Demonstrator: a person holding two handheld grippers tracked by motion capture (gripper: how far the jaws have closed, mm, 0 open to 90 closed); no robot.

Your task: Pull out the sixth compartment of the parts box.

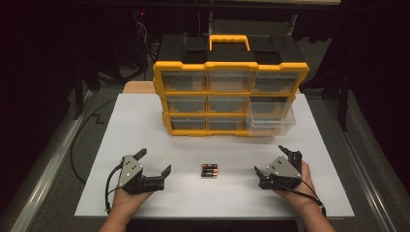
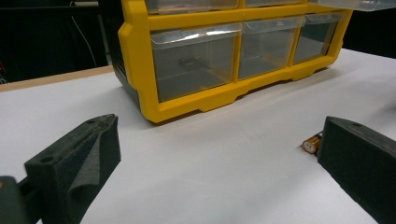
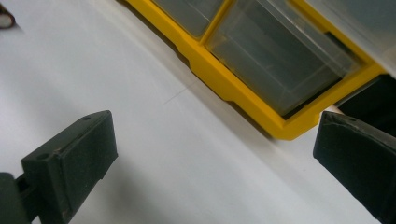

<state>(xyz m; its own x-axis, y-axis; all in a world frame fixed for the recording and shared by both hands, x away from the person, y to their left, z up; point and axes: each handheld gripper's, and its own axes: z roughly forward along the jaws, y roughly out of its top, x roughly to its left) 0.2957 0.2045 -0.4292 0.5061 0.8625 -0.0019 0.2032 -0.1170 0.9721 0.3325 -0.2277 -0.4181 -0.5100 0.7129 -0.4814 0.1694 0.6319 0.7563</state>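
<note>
Overhead, the batteries lie side by side on the white counter, between the left gripper and the right gripper, both released and empty. Behind them stands the yellow drawer cabinet, its lower right drawer pulled out.

From the left gripper view, wide-spread jaws frame bare counter, one battery end peeking beside the right jaw.

From the right gripper view, spread jaws face the cabinet's corner.

Nothing is grasped yet; I judge this the start: one gripper must close in and pinch a battery.

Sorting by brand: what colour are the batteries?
Batteries: black with copper-orange ends, clearest in the high view.
</note>
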